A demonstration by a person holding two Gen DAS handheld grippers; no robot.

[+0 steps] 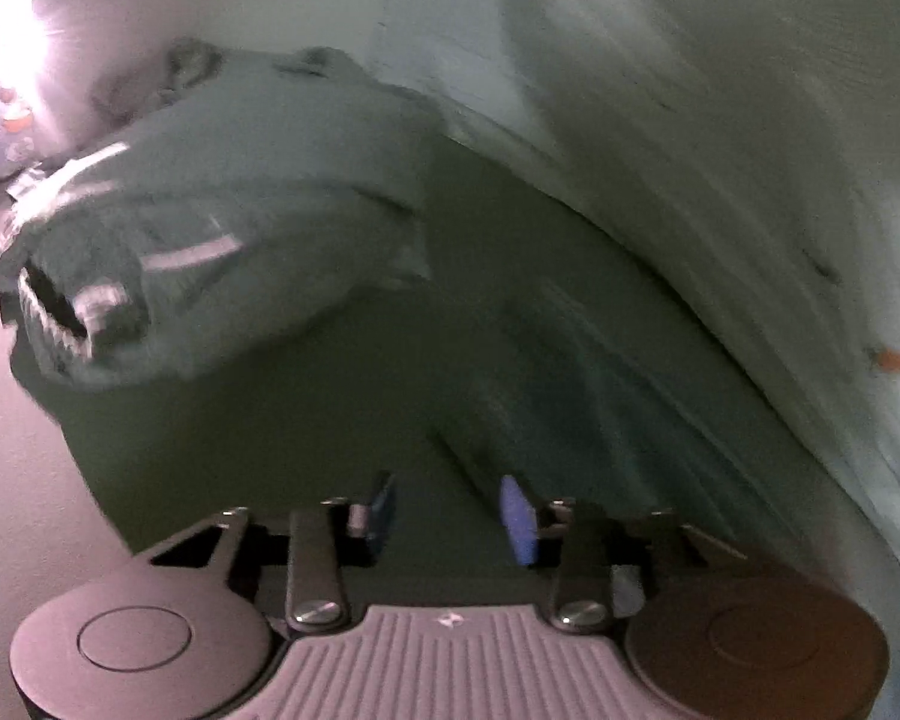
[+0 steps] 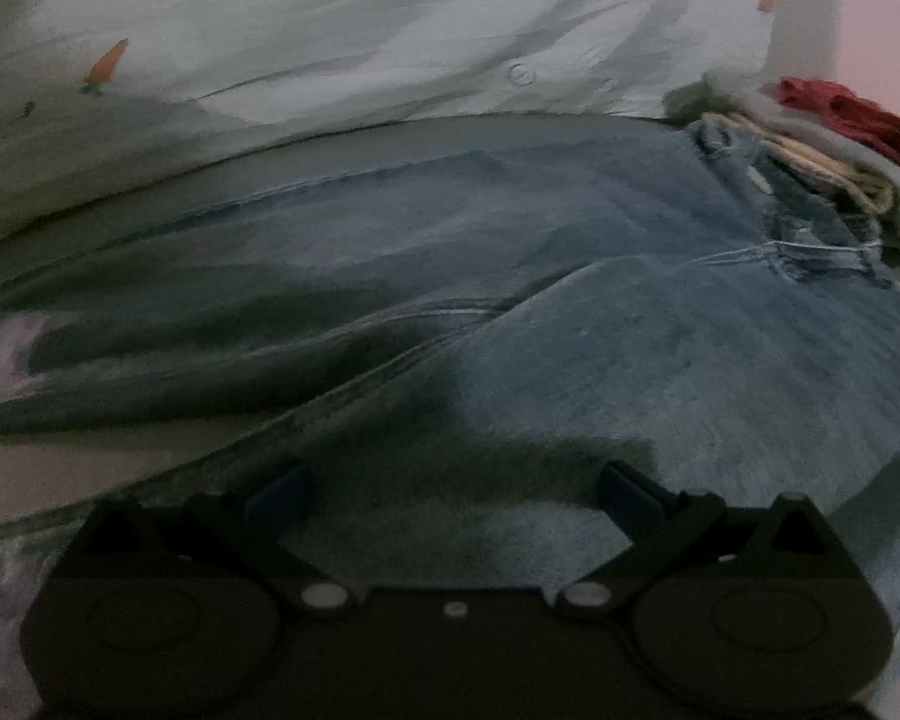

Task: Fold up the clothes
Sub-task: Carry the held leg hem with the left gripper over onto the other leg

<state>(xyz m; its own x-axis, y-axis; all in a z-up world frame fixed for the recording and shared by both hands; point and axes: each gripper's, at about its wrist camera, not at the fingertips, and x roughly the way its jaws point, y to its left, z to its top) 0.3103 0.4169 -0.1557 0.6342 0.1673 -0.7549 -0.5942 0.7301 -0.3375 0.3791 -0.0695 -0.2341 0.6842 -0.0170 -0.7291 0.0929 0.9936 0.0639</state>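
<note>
A pair of blue jeans (image 2: 570,252) lies spread on the bed, its waistband to the right. My right gripper (image 2: 456,498) is open, low over the denim, with nothing between its blue pads. In the left wrist view the jeans (image 1: 258,228) look dark and bunched, with a raised fold and a frayed hem at the left. My left gripper (image 1: 450,516) is open just above the dark cloth and holds nothing. The frame is blurred by motion.
A white sheet with small carrot prints (image 2: 330,30) covers the bed behind the jeans; it also fills the right of the left wrist view (image 1: 720,120). A pile of folded clothes (image 2: 822,138), red on top, lies at the far right. Bright light glares at the left (image 1: 6,42).
</note>
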